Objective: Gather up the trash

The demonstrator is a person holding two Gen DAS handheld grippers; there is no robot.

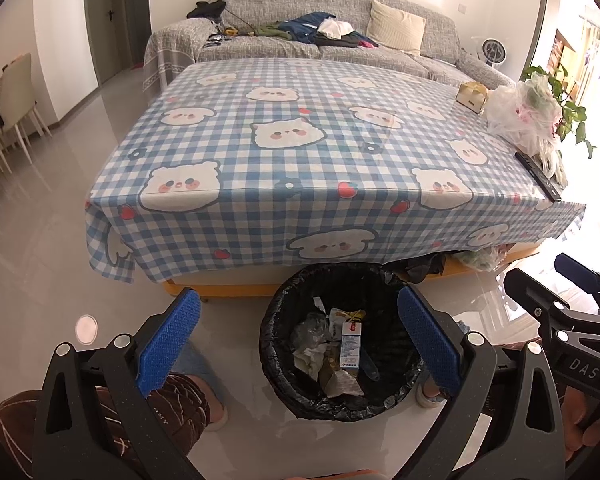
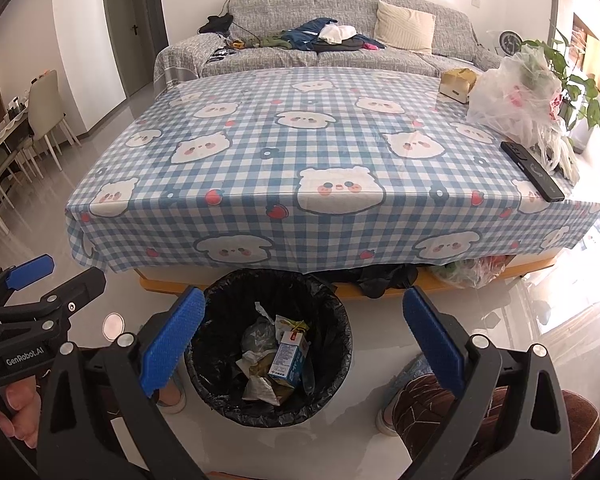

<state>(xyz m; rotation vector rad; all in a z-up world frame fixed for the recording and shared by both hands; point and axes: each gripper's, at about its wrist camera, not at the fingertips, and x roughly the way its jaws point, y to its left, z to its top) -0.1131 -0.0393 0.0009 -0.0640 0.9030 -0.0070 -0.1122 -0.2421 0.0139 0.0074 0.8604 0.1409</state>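
Trash (image 2: 278, 364) already lies inside the black-lined bin (image 2: 220, 384) on the floor at the table's (image 2: 260, 152) near edge, both left gripper (image 1: 298, 340) and right gripper (image 2: 304, 342) released and empty, suggesting collection is nearly complete.

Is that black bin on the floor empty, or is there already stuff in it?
Not empty. The lined bin holds crumpled wrappers and a small blue-and-white carton, piled well below the rim.

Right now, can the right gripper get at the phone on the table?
Probably yes. The right gripper has its jaws open and empty, and the phone lies bare at the table's near right corner, nothing between.
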